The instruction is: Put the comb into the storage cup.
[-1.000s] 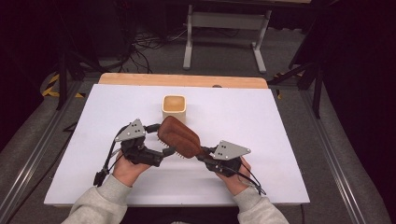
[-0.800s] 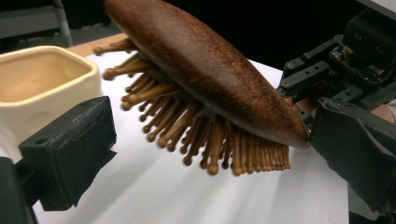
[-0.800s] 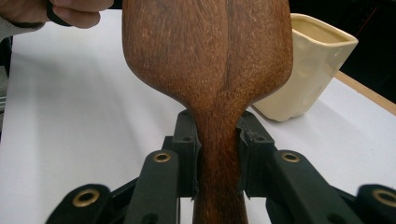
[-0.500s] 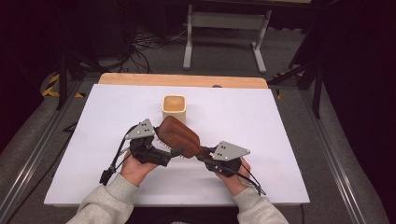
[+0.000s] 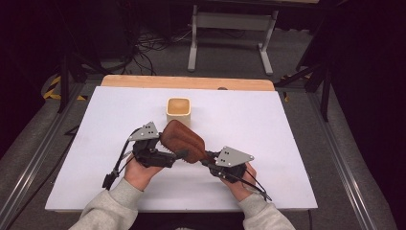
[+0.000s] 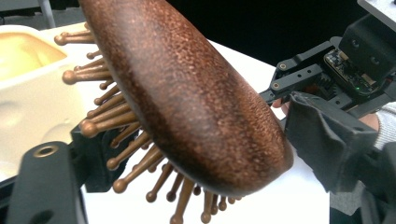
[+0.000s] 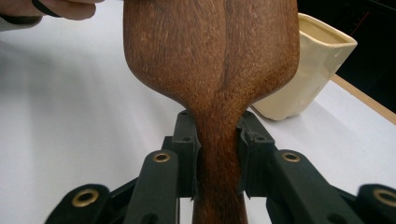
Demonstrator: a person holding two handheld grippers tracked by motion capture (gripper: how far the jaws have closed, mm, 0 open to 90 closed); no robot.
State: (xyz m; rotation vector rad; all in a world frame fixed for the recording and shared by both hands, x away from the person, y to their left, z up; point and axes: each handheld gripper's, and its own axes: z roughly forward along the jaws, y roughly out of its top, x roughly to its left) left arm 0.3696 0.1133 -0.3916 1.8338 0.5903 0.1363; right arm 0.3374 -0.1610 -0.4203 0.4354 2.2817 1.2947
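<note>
- The white table [image 5: 95, 143] is carrying the whole scene, and the cream cup [image 5: 179, 111] is standing upright near its middle; every place below is being given from that cup
- The wooden hairbrush [image 5: 184, 141] is hanging in the air just in front of the cup, on the person's side, head towards the cup and handle running away from it, clear of the tabletop; in the left gripper view its bristles [image 6: 116, 140] are pointing down and towards the cup wall
- The right gripper [image 5: 210, 160] is sitting further from the cup than the brush head, and in the right gripper view its jaws are pinching the narrow handle of the brush [image 7: 219, 154] from both sides, so it is bearing the brush
- The left gripper [image 5: 179, 154] is working in front of the cup at the brush head; its jaws have just been closing with the head between them, one on the bristle side and one past the smooth back, and I cannot tell whether the pads are pressing on it yet
- Progress, as I am judging it: the brush is already lifted and brought close to the cup, a two-handed hold or handover is getting under way, and nothing is resting in the cup so far
- What seems left: securing the second grip, then standing the brush in the cup
</note>
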